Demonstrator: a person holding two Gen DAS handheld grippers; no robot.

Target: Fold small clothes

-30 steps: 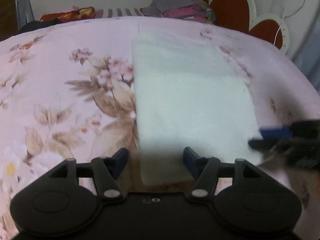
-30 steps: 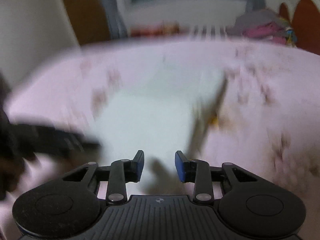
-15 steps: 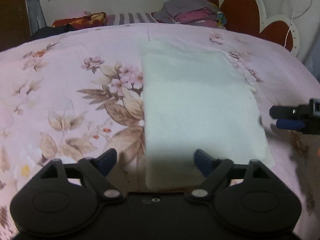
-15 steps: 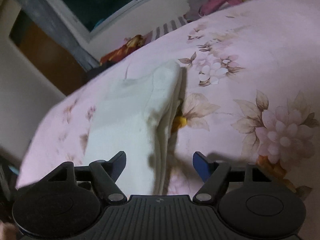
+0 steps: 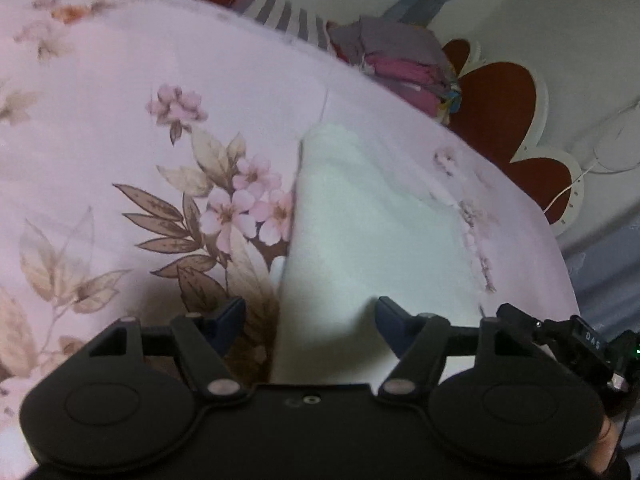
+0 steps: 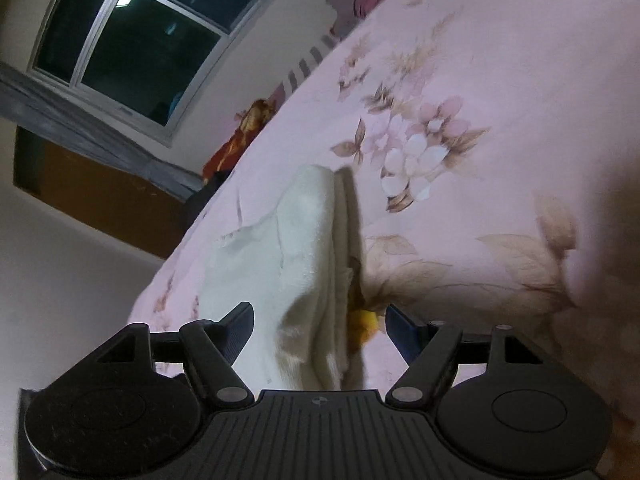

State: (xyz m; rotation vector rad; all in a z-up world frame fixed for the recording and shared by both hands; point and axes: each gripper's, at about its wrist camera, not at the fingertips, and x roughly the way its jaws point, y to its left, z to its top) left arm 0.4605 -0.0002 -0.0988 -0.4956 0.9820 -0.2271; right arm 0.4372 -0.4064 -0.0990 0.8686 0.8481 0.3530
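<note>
A white folded cloth (image 5: 360, 232) lies on the pink floral bedsheet (image 5: 120, 128). My left gripper (image 5: 310, 320) straddles its near left corner. One fingertip (image 5: 228, 316) hangs over the sheet and the other over the cloth. Its jaws are closing, and the pads do not press the cloth. In the right wrist view the cloth's (image 6: 304, 240) thick layered edge runs up between the wide-open fingers of my right gripper (image 6: 320, 324), untouched by either pad. The right gripper (image 5: 576, 340) also shows at the lower right of the left wrist view, beside the cloth's right side.
A stack of folded clothes (image 5: 400, 60) and a striped pillow (image 5: 288, 16) sit at the far end of the bed. A red heart-shaped headboard (image 5: 500, 108) stands to the right. A dark window (image 6: 132, 40) is on the far wall. A yellow patch (image 6: 366, 322) shows beside the cloth's edge.
Both views have rolled sideways. The right gripper's jaws went from narrow to wide and the cloth's edge now sits between them. The left jaws are narrower than half a second ago.
</note>
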